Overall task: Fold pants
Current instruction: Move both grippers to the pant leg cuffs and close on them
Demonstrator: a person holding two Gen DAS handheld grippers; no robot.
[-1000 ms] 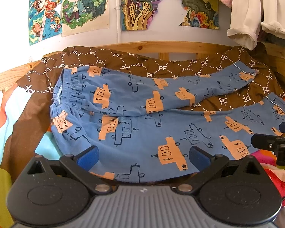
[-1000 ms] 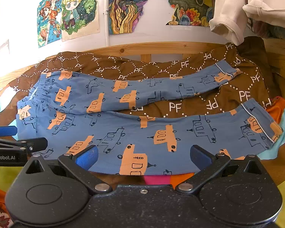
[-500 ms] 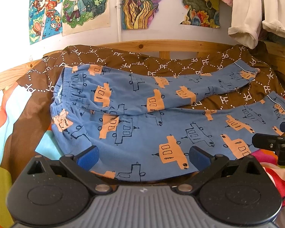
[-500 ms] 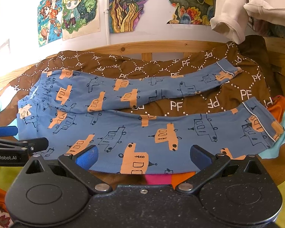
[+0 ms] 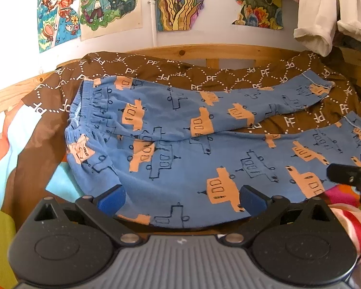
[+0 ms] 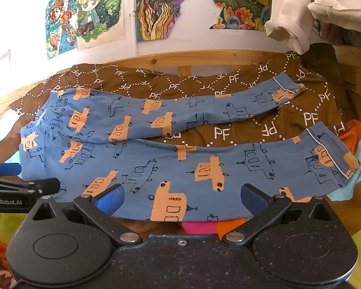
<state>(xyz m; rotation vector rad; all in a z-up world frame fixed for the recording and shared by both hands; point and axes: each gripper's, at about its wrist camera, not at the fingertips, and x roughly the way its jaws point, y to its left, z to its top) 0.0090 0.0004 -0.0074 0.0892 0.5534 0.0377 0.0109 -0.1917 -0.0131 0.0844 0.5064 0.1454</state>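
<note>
Little has changed over the last second: both views sit almost where they did, only drifting slightly, and the pants [image 5: 180, 159] lie as before, unfolded. At the left, the waistband [image 5: 80, 115] rests on the brown blanket [image 5: 228, 72], gathered and a little rumpled. The left gripper [image 5: 181, 197] hangs over the near edge of the near leg just right of the waistband, jaws spread wide, nothing between them. Moving right, the far leg [image 6: 204, 110] runs along the blanket toward the far right, and the near leg [image 6: 228, 166] runs parallel below it; a wedge of blanket shows between them, so the legs are apart from mid-length out to the cuffs. The right gripper [image 6: 181, 198] hovers over the near leg's near edge at mid-length, jaws likewise released and empty. The near cuff [image 6: 332, 159] lies at the far right, flat. Judgement: no grasp has been made; the fold has not begun, and both tools appear poised to take the near leg's edge.
</note>
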